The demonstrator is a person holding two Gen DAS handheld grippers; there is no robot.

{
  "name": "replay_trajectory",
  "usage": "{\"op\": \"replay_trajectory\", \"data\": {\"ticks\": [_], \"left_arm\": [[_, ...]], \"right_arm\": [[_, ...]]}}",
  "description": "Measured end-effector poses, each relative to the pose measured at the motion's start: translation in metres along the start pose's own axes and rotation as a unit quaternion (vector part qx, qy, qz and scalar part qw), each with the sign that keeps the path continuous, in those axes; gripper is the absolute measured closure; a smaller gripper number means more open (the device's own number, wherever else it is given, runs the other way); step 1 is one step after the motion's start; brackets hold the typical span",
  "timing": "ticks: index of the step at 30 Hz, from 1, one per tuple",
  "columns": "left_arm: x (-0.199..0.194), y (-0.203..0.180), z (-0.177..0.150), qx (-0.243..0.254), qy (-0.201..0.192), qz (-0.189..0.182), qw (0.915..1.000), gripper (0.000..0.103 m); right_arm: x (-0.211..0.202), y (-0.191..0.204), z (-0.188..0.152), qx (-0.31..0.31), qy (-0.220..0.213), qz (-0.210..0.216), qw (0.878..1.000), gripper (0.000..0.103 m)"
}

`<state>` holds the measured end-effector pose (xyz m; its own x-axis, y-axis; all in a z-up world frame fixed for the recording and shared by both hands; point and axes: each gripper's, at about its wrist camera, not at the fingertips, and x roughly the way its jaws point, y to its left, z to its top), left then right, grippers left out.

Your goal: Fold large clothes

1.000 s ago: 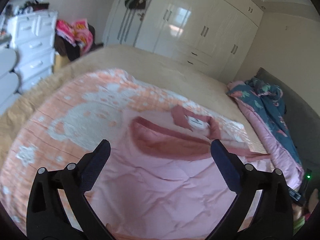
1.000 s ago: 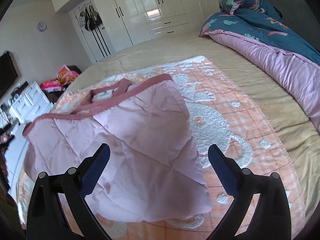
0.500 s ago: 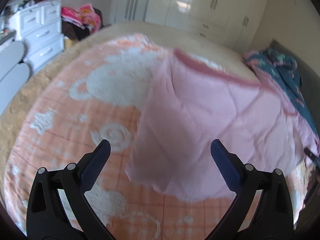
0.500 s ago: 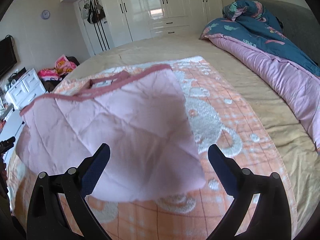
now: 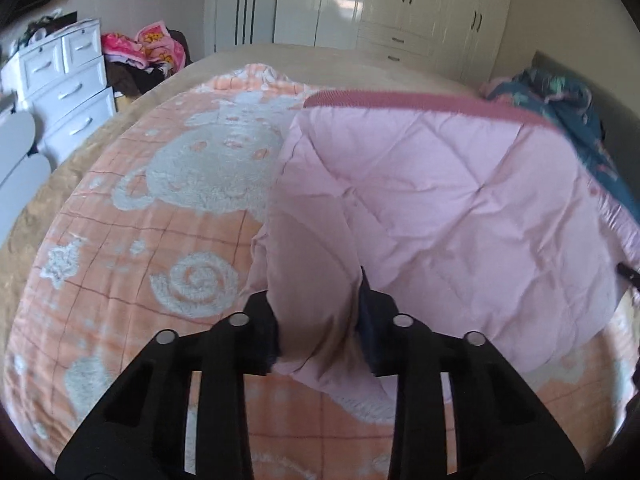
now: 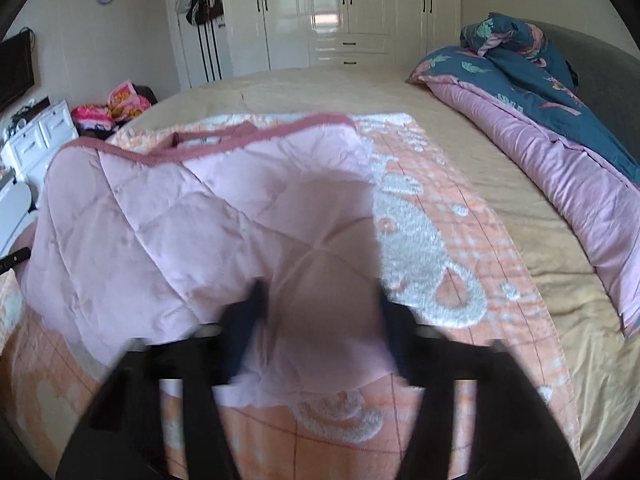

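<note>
At nine o'clock in the left wrist view stands a white drawer chest (image 5: 66,80); at eleven o'clock a heap of bright pink clothes (image 5: 148,46) lies past the bed's far corner; the white wardrobe (image 5: 384,4) fills twelve o'clock. An orange blanket (image 5: 132,216) with white bear figures covers the bed (image 5: 280,54) from the centre out to eight o'clock. The pink quilted garment (image 5: 460,216), edged along its far side with a darker rose band, spreads from the centre toward three o'clock, lying on the blanket. The left gripper (image 5: 320,320) at six o'clock has its fingers drawn in on the garment's near left corner, a bunched fold of cloth clamped between them. At two o'clock a blue patterned duvet (image 5: 568,100) shows beyond the garment.

In the right wrist view a drawer chest (image 6: 36,140) sits at nine o'clock; the garment (image 6: 180,216) runs from nine o'clock to the centre, its rose band toward eleven o'clock; the wardrobe (image 6: 320,12) stands at twelve o'clock. The right gripper (image 6: 320,320) at six o'clock is blurred, yet its fingers press on a fold of the garment's near right corner. The blanket (image 6: 440,240) shows bare from the centre toward four o'clock; the duvet (image 6: 540,92), blue above and lilac below, lies along the bed (image 6: 320,88) from one to three o'clock.
</note>
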<state>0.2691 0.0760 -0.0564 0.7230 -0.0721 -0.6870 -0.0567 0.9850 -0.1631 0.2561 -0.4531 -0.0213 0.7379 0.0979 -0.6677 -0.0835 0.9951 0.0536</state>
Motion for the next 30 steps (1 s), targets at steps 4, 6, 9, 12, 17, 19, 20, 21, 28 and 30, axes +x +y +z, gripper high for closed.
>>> {"op": "replay_trajectory", "data": {"ticks": [4,6,9,12,17,19,20,21,28,30], "left_arm": [[-0.010,-0.005,0.019,-0.007,-0.035,-0.005,0.9993,0.086],[-0.017,-0.006,0.033,-0.012,-0.059,-0.009,0.9982,0.087],[-0.014,-0.005,0.051,-0.021,-0.073,-0.012,0.9970,0.087],[-0.005,-0.005,0.063,-0.023,-0.078,-0.006,0.9967,0.087],[0.016,-0.009,0.077,-0.020,-0.077,0.018,0.9966,0.087],[0.026,-0.011,0.082,-0.022,-0.075,0.028,0.9966,0.087],[0.032,-0.013,0.084,-0.021,-0.073,0.035,0.9965,0.087],[0.036,-0.014,0.085,-0.019,-0.072,0.040,0.9964,0.087],[0.085,-0.014,0.099,-0.014,-0.043,0.073,0.9963,0.087],[0.092,-0.015,0.101,-0.011,-0.038,0.079,0.9961,0.087]], "right_arm": [[-0.008,0.002,0.019,0.006,-0.047,0.008,0.999,0.081],[-0.012,0.000,0.032,0.017,-0.072,0.011,0.997,0.082],[-0.010,-0.004,0.053,0.040,-0.101,0.018,0.994,0.083],[0.002,-0.004,0.067,0.039,-0.112,0.010,0.993,0.084],[0.030,-0.003,0.079,0.047,-0.111,-0.007,0.993,0.084],[0.046,-0.001,0.084,0.041,-0.100,-0.023,0.994,0.085],[0.054,0.000,0.086,0.039,-0.093,-0.029,0.995,0.085],[0.062,-0.001,0.089,0.038,-0.088,-0.031,0.995,0.085],[0.114,0.003,0.100,0.019,-0.046,-0.063,0.997,0.085],[0.129,0.002,0.101,0.020,-0.034,-0.070,0.997,0.085]]}}
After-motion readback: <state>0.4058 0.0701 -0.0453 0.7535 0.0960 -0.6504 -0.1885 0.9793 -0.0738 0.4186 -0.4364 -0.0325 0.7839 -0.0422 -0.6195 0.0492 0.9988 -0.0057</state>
